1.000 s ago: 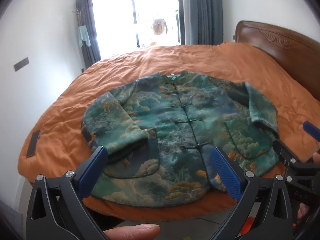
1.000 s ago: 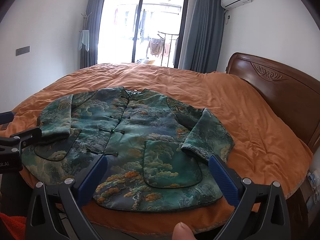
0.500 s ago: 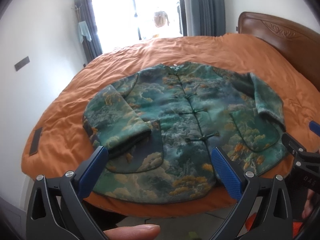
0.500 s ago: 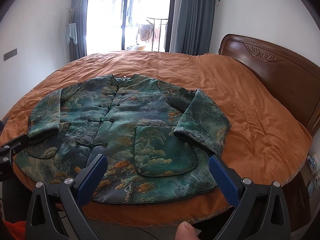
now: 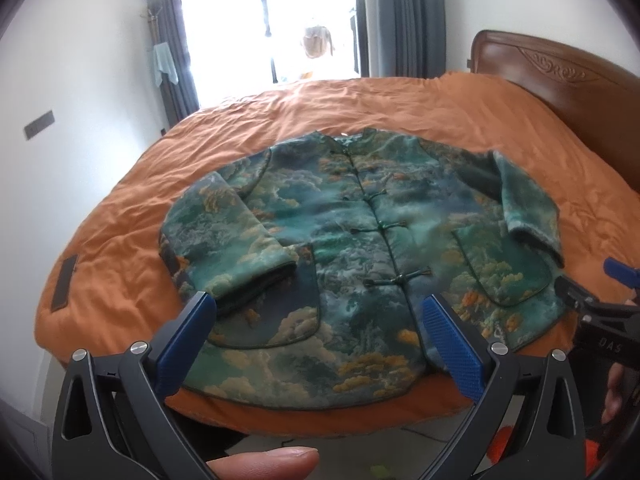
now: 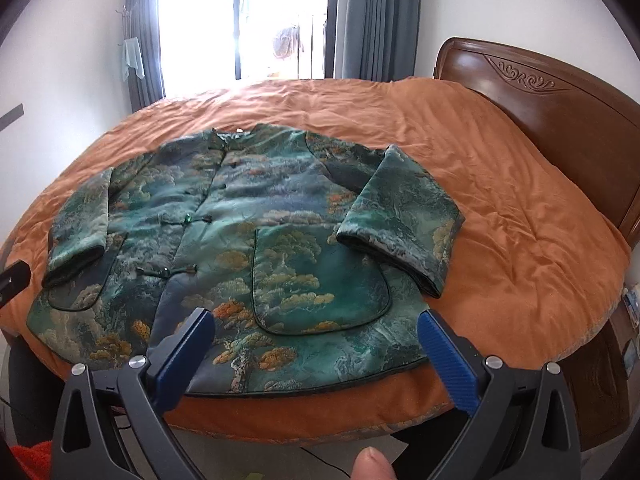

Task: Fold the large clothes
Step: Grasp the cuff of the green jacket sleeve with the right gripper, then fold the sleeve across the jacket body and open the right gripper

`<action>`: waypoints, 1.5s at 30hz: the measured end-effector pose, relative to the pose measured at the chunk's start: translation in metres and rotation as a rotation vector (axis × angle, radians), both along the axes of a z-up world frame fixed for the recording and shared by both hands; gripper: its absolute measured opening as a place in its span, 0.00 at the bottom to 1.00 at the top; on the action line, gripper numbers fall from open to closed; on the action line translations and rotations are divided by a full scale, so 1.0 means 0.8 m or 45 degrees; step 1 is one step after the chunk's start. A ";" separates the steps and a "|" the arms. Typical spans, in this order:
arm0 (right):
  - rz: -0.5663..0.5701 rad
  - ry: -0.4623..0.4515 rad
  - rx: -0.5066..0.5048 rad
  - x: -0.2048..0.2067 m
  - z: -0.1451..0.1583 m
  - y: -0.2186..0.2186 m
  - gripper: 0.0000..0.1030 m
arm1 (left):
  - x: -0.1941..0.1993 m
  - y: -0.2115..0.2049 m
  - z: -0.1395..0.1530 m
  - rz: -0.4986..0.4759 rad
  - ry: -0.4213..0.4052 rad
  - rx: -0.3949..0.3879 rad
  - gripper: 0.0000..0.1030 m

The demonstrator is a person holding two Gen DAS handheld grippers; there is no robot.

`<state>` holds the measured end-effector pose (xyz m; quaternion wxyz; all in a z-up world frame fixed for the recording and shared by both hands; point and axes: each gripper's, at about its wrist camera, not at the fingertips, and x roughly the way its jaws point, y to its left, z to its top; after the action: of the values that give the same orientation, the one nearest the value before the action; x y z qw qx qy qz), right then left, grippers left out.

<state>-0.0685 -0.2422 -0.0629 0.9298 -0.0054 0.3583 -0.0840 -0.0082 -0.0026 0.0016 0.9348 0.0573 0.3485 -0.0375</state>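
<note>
A green brocade jacket [image 5: 352,248] with cloud and tree print lies front up on the orange bedspread [image 5: 400,108], both sleeves folded in over the front; it also shows in the right wrist view [image 6: 248,240]. Its hem runs along the near bed edge. My left gripper [image 5: 316,320] is open and empty, above the hem on the jacket's left half. My right gripper [image 6: 312,332] is open and empty, above the hem on the right half, and shows at the right edge of the left wrist view [image 5: 592,292].
A carved wooden headboard [image 6: 560,120] stands at the right. A window with grey curtains [image 6: 376,20] is behind the bed. White walls flank the bed. A dark label patch [image 5: 64,280] sits on the bedspread's left edge. Floor lies below the near edge.
Both grippers have moved forward and tilted down toward the jacket's hem, so the jacket looks larger and closer. Jaws have stayed open. The jacket has not moved.
</note>
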 end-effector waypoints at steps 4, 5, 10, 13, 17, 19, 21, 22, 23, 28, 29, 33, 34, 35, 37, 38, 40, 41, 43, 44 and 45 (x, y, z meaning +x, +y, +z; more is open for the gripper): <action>0.057 -0.166 -0.012 0.000 0.016 -0.039 1.00 | 0.001 -0.001 -0.001 -0.026 0.025 -0.012 1.00; 0.074 -0.159 -0.021 0.009 0.015 -0.053 1.00 | 0.001 -0.001 -0.002 -0.032 0.033 -0.016 1.00; 0.299 0.113 -0.158 0.081 -0.034 -0.099 1.00 | -0.003 -0.005 0.000 -0.038 0.029 -0.028 1.00; 0.372 0.206 -0.152 0.122 -0.063 -0.113 1.00 | -0.005 -0.003 0.003 -0.039 0.021 -0.046 1.00; 0.384 0.234 -0.180 0.172 -0.096 -0.124 0.98 | -0.005 0.000 0.004 -0.026 0.023 -0.035 1.00; 0.377 0.296 -0.173 0.195 -0.116 -0.131 0.83 | -0.004 0.002 0.004 -0.018 0.032 -0.030 1.00; 0.327 0.328 -0.144 0.208 -0.121 -0.142 0.50 | -0.003 0.004 0.004 -0.012 0.044 -0.027 1.00; 0.294 0.312 -0.131 0.208 -0.115 -0.148 0.39 | -0.002 0.005 0.003 -0.009 0.055 -0.030 1.00; 0.255 0.283 -0.134 0.205 -0.107 -0.154 0.17 | -0.001 0.006 0.003 -0.008 0.065 -0.040 1.00; 0.067 0.069 -0.157 0.178 -0.038 -0.197 0.08 | 0.002 -0.003 0.002 -0.035 0.070 -0.049 1.00; 0.024 0.028 -0.160 0.174 -0.022 -0.212 0.08 | 0.003 -0.007 0.003 -0.048 0.070 -0.042 1.00; -0.166 -0.072 -0.172 0.175 0.023 -0.286 0.08 | 0.003 -0.018 0.008 -0.078 0.047 -0.024 1.00; -0.213 -0.074 -0.146 0.177 0.027 -0.311 0.08 | 0.004 -0.019 0.009 -0.079 0.044 -0.023 1.00; -0.242 -0.064 -0.126 0.180 0.027 -0.331 0.08 | 0.005 -0.020 0.010 -0.079 0.045 -0.023 1.00; -0.315 -0.032 -0.104 0.186 0.018 -0.370 0.08 | 0.007 -0.022 0.009 -0.080 0.054 -0.021 1.00; -0.347 -0.021 -0.093 0.188 0.011 -0.386 0.08 | 0.007 -0.023 0.010 -0.079 0.055 -0.015 1.00; -0.414 0.002 -0.071 0.190 -0.001 -0.417 0.08 | 0.006 -0.023 0.011 -0.076 0.048 0.002 1.00; -0.447 0.017 -0.054 0.190 -0.008 -0.432 0.09 | 0.005 -0.023 0.012 -0.073 0.043 0.008 1.00; -0.498 0.048 -0.020 0.191 -0.024 -0.459 0.10 | 0.006 -0.021 0.013 -0.063 0.044 0.013 1.00; -0.523 0.063 -0.019 0.193 -0.031 -0.470 0.15 | 0.006 -0.019 0.013 -0.059 0.044 0.013 1.00; -0.550 0.081 -0.026 0.194 -0.036 -0.480 0.19 | 0.007 -0.018 0.013 -0.051 0.044 0.018 1.00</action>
<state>0.0863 -0.6263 -0.0920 0.8783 0.0595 0.3795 -0.2846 -0.0023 -0.0172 0.0117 0.9273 0.0704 0.3636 -0.0546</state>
